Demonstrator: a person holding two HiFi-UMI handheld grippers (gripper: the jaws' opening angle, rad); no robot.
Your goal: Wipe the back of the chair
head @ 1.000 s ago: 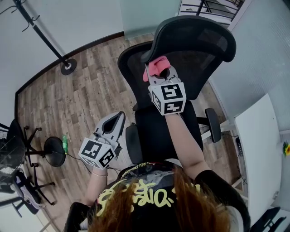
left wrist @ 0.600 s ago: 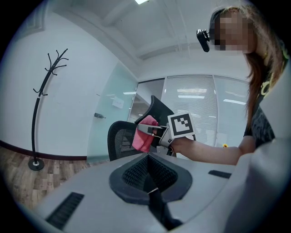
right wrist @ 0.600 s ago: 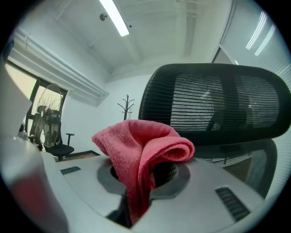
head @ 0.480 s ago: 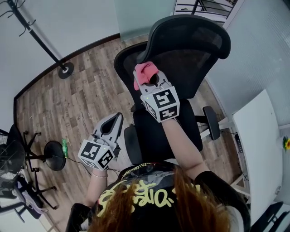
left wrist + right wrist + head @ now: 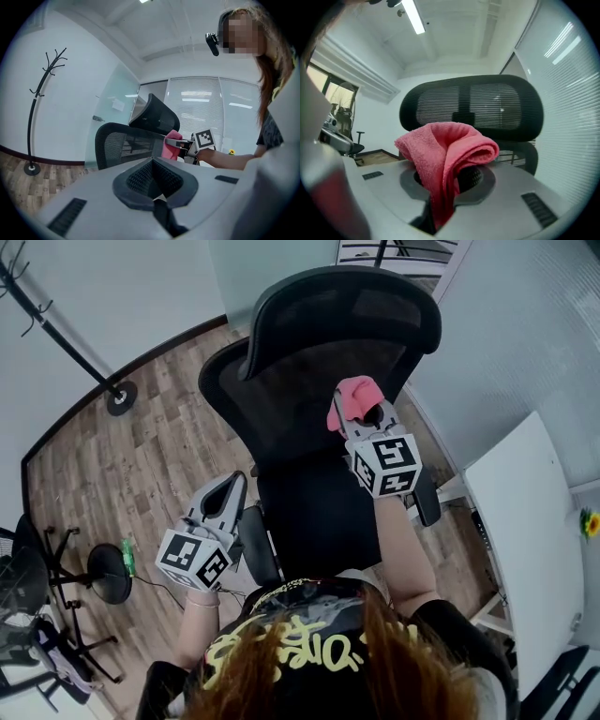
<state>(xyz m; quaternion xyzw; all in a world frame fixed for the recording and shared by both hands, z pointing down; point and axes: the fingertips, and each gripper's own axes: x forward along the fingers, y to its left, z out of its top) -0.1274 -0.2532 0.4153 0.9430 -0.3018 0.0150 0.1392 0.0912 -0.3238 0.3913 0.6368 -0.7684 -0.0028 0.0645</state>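
I'm looking down on a floor (image 5: 141, 446) of grey-brown wood-grain planks that runs to pale walls. The biggest thing on it is the black office chair (image 5: 314, 512). It has a padded seat on the near side, and a tall backrest (image 5: 281, 399) of see-through black mesh in a curved, smooth frame on the far side. A separate rounded mesh headrest (image 5: 347, 306) sits above the backrest.

A flat, white, hard-edged table (image 5: 525, 540) fills the right side, well apart from the chair. Far left, a thin black coat stand (image 5: 120, 397) rises from a round disc base.

The left gripper (image 5: 225, 491) is a grey moulded shell with a black-and-white marker cube. It hangs near and to the left, just beside the chair's left armrest (image 5: 255, 545). In the left gripper view its ribbed black pads meet at the tips, so the left gripper (image 5: 156, 199) is closed on nothing.

The right gripper (image 5: 361, 413) reaches further in, over the seat and up to the right part of the backrest, just under the headrest. Its jaws are clamped on a pink terry cloth (image 5: 354, 396). The right gripper view shows the cloth (image 5: 445, 150) folded into a soft, nubby roll that bulges above the right gripper (image 5: 440, 206) and drapes down between its pads. The cloth sits right at the mesh of the backrest, but I cannot tell whether it is pressing on it.
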